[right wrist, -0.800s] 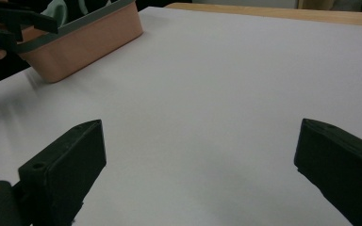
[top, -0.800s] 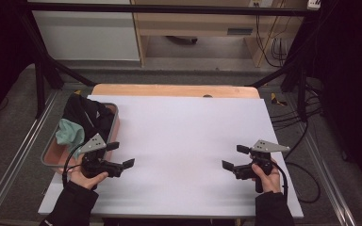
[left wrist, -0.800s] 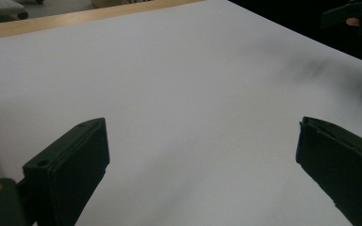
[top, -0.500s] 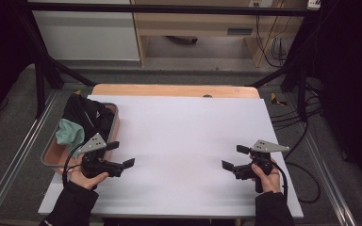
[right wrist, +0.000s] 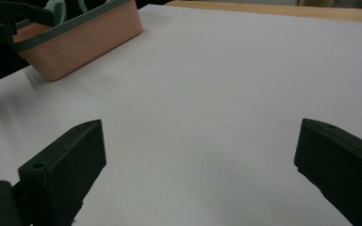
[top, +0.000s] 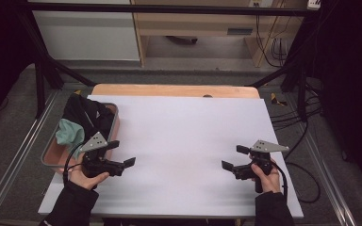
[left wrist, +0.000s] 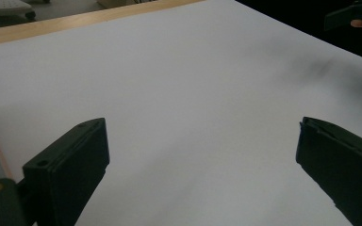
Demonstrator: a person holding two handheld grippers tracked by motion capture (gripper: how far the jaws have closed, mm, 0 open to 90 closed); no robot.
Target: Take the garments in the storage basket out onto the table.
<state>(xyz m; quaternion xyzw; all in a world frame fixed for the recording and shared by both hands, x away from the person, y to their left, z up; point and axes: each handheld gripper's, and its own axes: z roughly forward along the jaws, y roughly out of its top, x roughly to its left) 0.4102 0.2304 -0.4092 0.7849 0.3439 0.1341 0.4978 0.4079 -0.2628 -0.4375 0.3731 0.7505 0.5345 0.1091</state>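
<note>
High view: pink bin at the table's left edge, holding black cloth and a teal cloth. Left gripper just beside the bin, jaws spread, empty. Right gripper near the right edge, jaws spread, empty.

Left gripper view: jaws wide over bare white tabletop.

Right gripper view: jaws wide; bin at far left corner.

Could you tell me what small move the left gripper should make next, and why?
Probably swing the left gripper back toward the bin beside it: its jaws stand open and empty over the bare sheet, while the teal cloth and black clothes lie in the bin.
</note>
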